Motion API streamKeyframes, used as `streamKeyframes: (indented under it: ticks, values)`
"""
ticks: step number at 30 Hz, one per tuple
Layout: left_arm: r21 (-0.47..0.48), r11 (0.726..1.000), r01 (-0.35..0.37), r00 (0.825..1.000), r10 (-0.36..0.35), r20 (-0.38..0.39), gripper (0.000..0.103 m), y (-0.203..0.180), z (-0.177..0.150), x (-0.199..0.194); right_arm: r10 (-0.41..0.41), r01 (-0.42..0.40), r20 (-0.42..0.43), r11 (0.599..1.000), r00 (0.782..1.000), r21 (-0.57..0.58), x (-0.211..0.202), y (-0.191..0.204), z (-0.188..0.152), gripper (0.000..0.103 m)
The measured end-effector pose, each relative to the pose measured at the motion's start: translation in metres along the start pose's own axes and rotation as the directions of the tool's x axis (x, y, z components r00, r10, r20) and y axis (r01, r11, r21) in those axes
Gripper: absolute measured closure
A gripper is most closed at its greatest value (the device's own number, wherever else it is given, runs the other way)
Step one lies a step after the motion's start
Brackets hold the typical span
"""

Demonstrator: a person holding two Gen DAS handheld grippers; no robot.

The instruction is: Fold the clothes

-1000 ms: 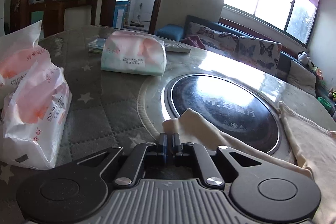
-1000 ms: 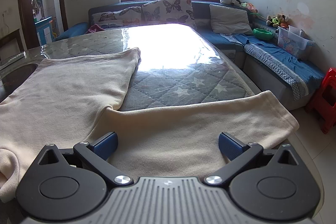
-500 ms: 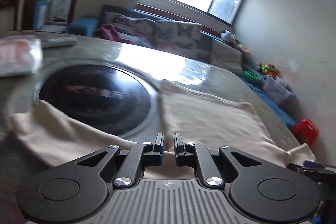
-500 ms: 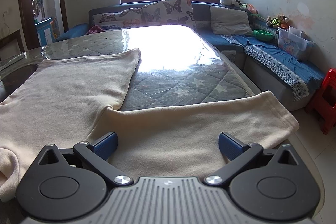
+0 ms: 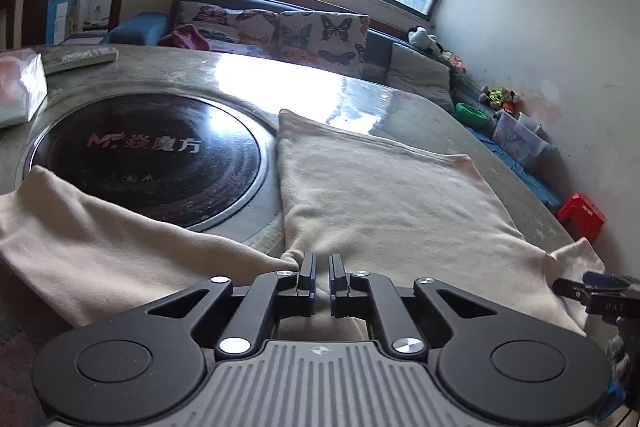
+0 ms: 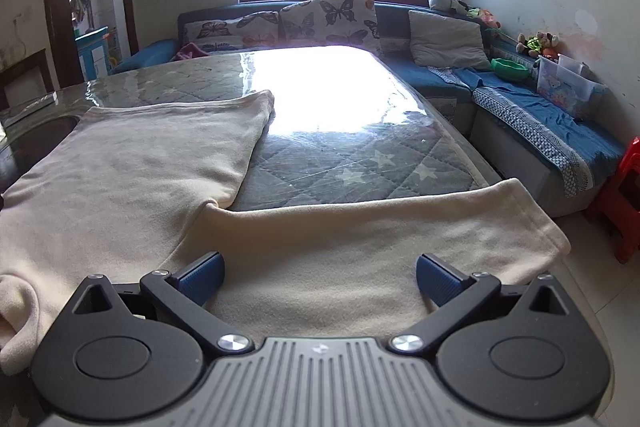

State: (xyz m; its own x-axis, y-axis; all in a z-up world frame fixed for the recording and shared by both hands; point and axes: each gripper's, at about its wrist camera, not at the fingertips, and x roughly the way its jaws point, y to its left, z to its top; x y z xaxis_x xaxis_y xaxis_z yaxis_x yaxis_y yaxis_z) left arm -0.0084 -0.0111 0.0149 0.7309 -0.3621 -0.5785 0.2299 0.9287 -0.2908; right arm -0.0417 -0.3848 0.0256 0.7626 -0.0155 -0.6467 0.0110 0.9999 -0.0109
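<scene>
A cream long-sleeved top (image 5: 384, 195) lies spread flat on the table; it also shows in the right wrist view (image 6: 120, 179). Its left sleeve (image 5: 100, 239) crosses the edge of a black round hob. My left gripper (image 5: 322, 277) has its fingers nearly together, pinching the cream cloth near the armpit. My right gripper (image 6: 318, 275) is open and hovers over the right sleeve (image 6: 360, 247), which reaches the table's right edge. The right gripper's tip also shows at the far right of the left wrist view (image 5: 592, 287).
A black round hob (image 5: 148, 155) is set into the table. A tissue pack (image 5: 20, 87) lies at the far left. The quilted star table cover under glass (image 6: 360, 163) lies beyond the top. A sofa (image 6: 520, 107) and a red stool (image 6: 624, 203) stand to the right.
The left gripper has swung right, from the left sleeve's end to the armpit area, and its fingers stand slightly apart on the cloth. The right gripper has barely moved.
</scene>
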Motion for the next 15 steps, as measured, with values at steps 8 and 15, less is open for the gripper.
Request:
streamKeyframes:
  ticks: [8,15]
  values:
    - [0.138,0.978,0.156,0.988,-0.152,-0.041,0.092,-0.049,-0.011,-0.007,0.096,-0.091,0.034,0.989,0.995,-0.12,-0.024,0.029,0.005,0.0]
    - [0.197,0.953,0.231,0.97,-0.211,-0.117,0.092,-0.07,-0.028,0.006,0.238,-0.218,0.031,0.927,0.971,-0.304,-0.034,0.076,0.004,0.0]
